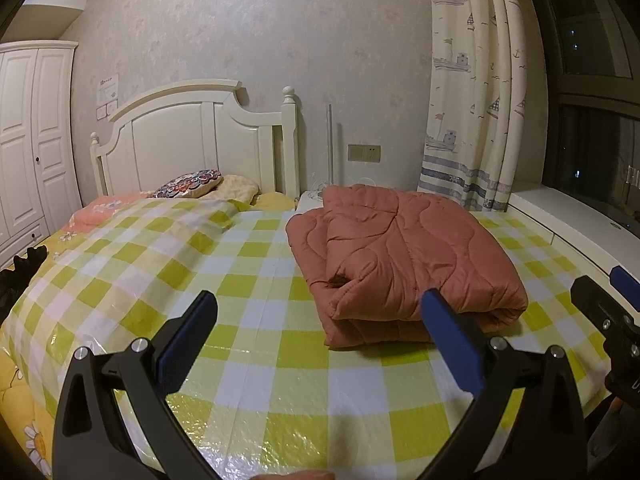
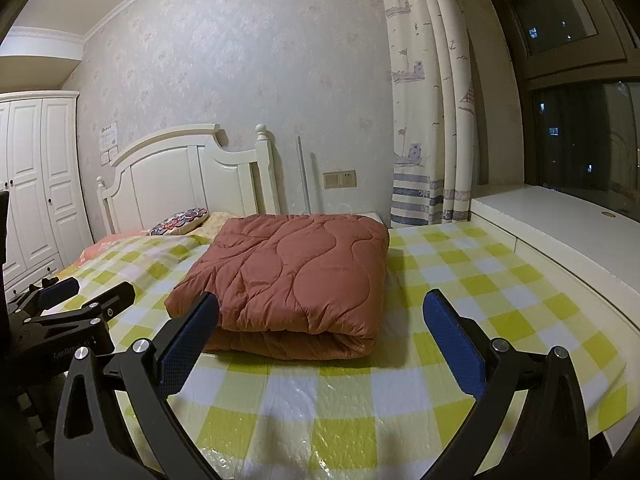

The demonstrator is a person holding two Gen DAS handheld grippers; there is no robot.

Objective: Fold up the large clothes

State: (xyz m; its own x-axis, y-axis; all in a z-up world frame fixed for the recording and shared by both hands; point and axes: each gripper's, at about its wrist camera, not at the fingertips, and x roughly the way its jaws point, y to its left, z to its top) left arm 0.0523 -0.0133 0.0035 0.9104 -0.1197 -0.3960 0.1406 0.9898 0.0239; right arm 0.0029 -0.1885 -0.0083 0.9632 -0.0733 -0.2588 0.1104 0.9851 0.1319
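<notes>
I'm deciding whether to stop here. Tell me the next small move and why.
Probably draw both hands back and stop. The rust quilted garment already lies as a compact folded stack on the checked cover. The left gripper and right gripper are open and hold nothing.

My gripper fingers [image 2: 188,344]: matt black plastic, blue textured pads. Quilt [image 2: 296,272]: stitched matt cloth. Checked cover [image 2: 320,420]: glossy crinkled plastic. Headboard [image 1: 192,140]: painted gloss wood.
</notes>
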